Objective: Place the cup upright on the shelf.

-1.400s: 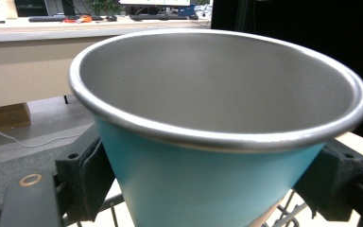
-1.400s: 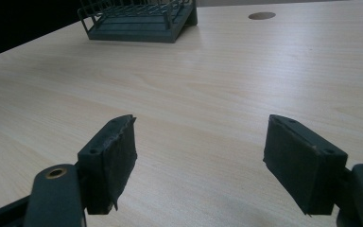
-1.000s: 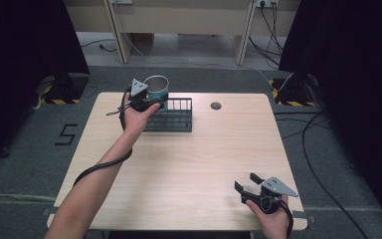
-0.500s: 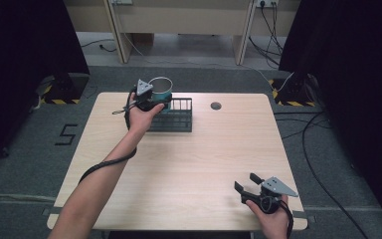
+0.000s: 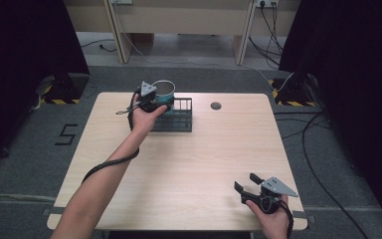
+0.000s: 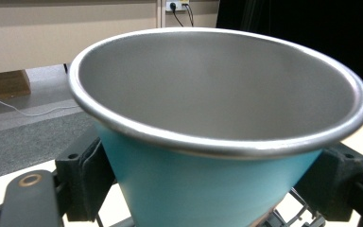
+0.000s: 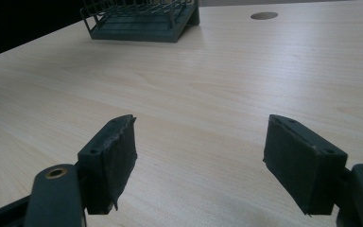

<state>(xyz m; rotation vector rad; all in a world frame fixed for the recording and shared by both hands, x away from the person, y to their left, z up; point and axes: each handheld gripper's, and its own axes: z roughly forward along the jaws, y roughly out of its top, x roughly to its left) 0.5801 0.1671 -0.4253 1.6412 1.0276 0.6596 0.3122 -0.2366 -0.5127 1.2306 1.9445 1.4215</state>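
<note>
Two tools work a wooden surface (image 5: 189, 164): the left tool (image 5: 151, 99) clamps a teal metal cup (image 5: 164, 92) above the wire rack (image 5: 178, 115), seemingly mid-placement, needing a gentle lowering next, while the right tool (image 5: 251, 186) rests open near the front edge.

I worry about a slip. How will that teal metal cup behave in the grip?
Probably stiff: the teal cup has a rolled steel rim. Its tapered, smooth wall may slide upward between the left hand-held gripper pads. Likely light, being empty.
</note>
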